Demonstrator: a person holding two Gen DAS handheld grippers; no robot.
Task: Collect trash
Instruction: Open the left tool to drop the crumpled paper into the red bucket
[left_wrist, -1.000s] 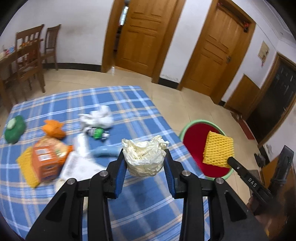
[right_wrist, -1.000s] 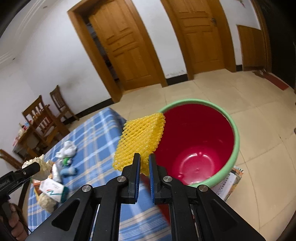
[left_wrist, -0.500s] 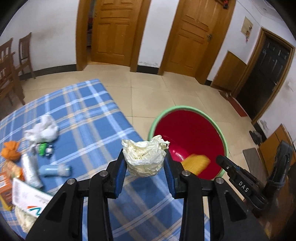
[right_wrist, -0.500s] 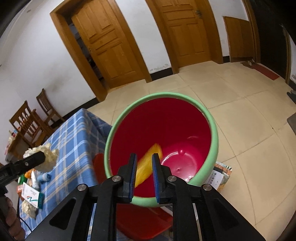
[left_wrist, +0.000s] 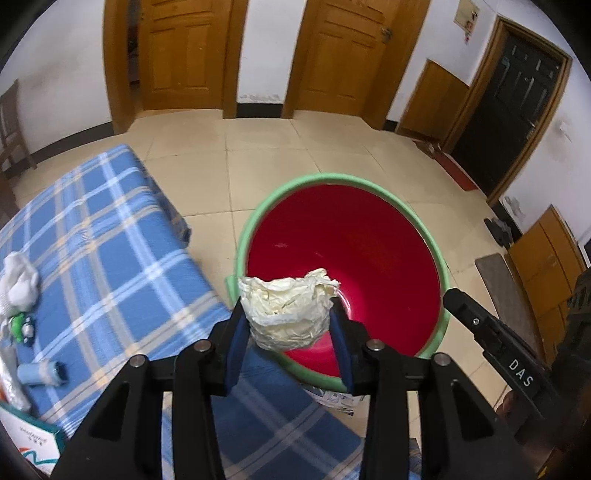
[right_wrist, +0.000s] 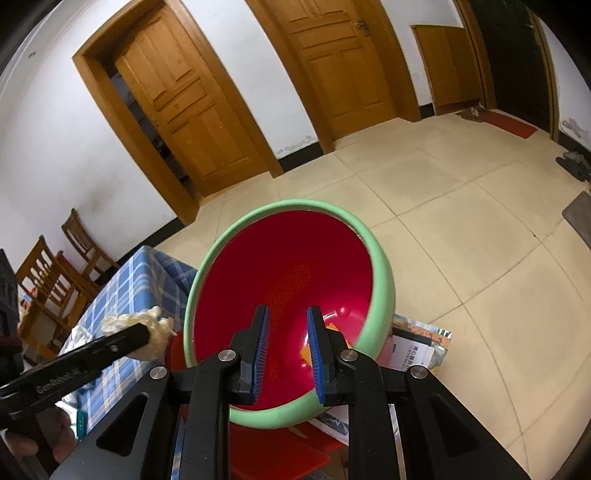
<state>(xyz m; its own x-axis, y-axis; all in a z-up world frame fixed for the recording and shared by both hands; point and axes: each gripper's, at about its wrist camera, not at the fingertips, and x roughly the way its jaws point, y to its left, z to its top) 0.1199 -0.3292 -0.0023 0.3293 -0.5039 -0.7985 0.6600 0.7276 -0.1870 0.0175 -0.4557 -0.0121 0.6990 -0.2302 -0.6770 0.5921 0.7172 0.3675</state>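
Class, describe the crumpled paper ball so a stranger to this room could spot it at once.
Find the big red bucket with a green rim on the tiled floor beside the blue plaid tablecloth. Over the bucket's near edge, the left tongs hold the crumpled paper ball. It is cream-white and wrinkled, and it alone is off the table.

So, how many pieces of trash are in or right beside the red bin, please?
2: a crumpled paper wad held beside the bin's table-side rim, and yellow netting on its floor, partly visible; more may be hidden.
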